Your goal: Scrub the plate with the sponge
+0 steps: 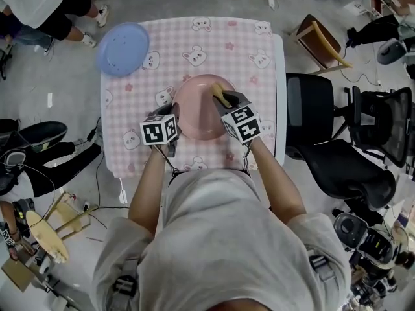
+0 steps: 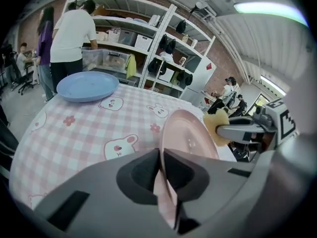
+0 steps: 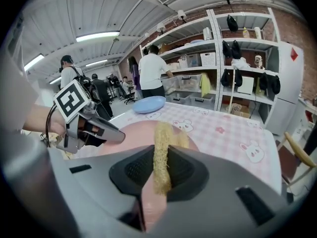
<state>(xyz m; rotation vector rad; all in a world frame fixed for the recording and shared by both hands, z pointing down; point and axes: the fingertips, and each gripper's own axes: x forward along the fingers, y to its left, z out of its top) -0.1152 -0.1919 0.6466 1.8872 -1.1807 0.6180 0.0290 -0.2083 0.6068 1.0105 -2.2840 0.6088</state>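
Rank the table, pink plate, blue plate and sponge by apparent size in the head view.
1. The table, by far.
2. The pink plate and the blue plate: nearly alike. The pink looks slightly bigger, but it is tilted and perhaps nearer the camera, so unsure.
3. The sponge, clearly smallest.

I count two plates: one pink plate (image 1: 201,109), caught by its rim between the jaws of the left gripper (image 2: 161,155), and one blue plate (image 1: 123,48) well beyond both pairs of jaws. One yellow sponge (image 3: 161,152) (coarse, fibrous) sits pinched between the jaws of the right gripper (image 3: 161,157). Two grippers, then, over one checked cloth (image 1: 220,44).
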